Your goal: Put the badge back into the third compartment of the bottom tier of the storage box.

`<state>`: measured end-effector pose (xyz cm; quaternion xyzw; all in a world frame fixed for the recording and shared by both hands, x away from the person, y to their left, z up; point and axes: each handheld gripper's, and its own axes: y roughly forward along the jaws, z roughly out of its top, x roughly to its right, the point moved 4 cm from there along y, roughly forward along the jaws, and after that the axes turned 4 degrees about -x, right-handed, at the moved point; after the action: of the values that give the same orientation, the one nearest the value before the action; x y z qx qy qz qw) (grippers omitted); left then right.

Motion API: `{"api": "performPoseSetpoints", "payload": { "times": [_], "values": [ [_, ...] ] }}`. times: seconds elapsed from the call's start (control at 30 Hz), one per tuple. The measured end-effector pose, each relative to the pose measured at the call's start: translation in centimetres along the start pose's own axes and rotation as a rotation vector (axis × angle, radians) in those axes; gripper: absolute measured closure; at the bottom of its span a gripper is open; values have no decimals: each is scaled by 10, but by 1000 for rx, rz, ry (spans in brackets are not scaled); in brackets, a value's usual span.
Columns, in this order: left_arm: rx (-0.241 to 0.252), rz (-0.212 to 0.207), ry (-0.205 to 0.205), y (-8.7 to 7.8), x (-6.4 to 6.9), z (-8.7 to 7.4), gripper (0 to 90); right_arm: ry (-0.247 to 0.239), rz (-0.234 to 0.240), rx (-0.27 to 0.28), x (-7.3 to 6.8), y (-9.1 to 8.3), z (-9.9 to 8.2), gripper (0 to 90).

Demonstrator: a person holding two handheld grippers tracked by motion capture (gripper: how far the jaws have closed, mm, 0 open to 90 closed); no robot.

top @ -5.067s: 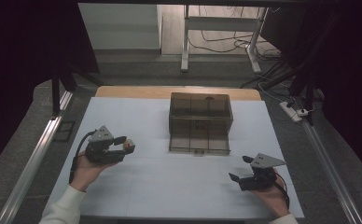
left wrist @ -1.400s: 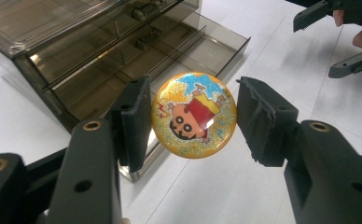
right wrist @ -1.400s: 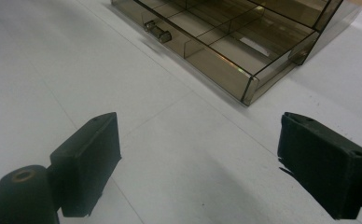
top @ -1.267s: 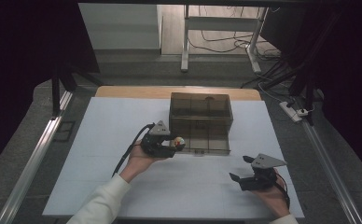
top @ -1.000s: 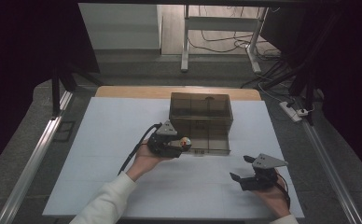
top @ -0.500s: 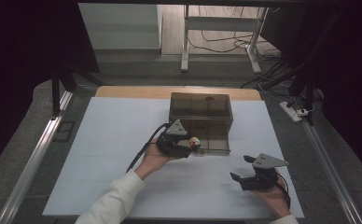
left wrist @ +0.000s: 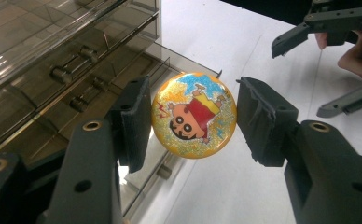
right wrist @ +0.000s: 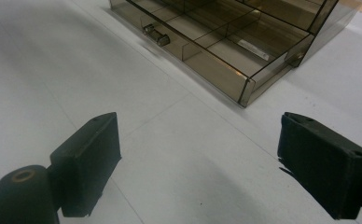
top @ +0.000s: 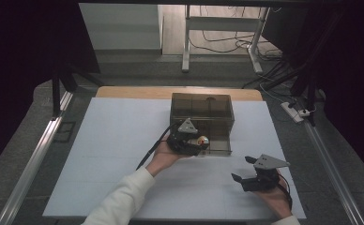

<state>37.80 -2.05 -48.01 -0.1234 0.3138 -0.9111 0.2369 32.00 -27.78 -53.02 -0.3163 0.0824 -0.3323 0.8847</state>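
Observation:
A round glittery badge (left wrist: 194, 115) with a cartoon boy on a yellow ground sits between the two pads of my left gripper (left wrist: 193, 119), which is shut on it by its edges. In the high view that left gripper (top: 200, 140) holds the badge (top: 200, 139) over the pulled-out bottom drawer (top: 217, 143) of a smoky brown plastic drawer box (top: 201, 112). My right gripper (top: 243, 168) rests open near the front right of the white table, nothing between its jaws; in the right gripper view its jaws (right wrist: 195, 154) stand wide, facing the open drawer (right wrist: 226, 51).
The white table sheet (top: 114, 140) has bare room left of the box and in front of it. The drawer has dividers and small handles (right wrist: 155, 32). Metal rails run along both table sides; cables and a power strip (top: 296, 112) lie on the floor beyond.
My left gripper has carried the badge rightwards along the box front, from its left corner to over the open drawer. The right gripper has stayed in place.

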Motion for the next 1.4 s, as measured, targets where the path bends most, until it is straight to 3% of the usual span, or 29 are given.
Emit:
{"api": "performPoseSetpoints", "payload": {
  "times": [0.97, 1.3, 1.4],
  "values": [
    [-58, 25, -35, 50, -13, 17, 459, 0, 2, -6, 0, 1, -1, 130],
    [-72, 30, -23, 66, -11, 26, 459, 0, -1, -11, 1, 1, -1, 129],
    [-76, 23, -37, 71, -12, 26, 459, 1, 1, -7, 1, 1, -2, 130]
  ]
}}
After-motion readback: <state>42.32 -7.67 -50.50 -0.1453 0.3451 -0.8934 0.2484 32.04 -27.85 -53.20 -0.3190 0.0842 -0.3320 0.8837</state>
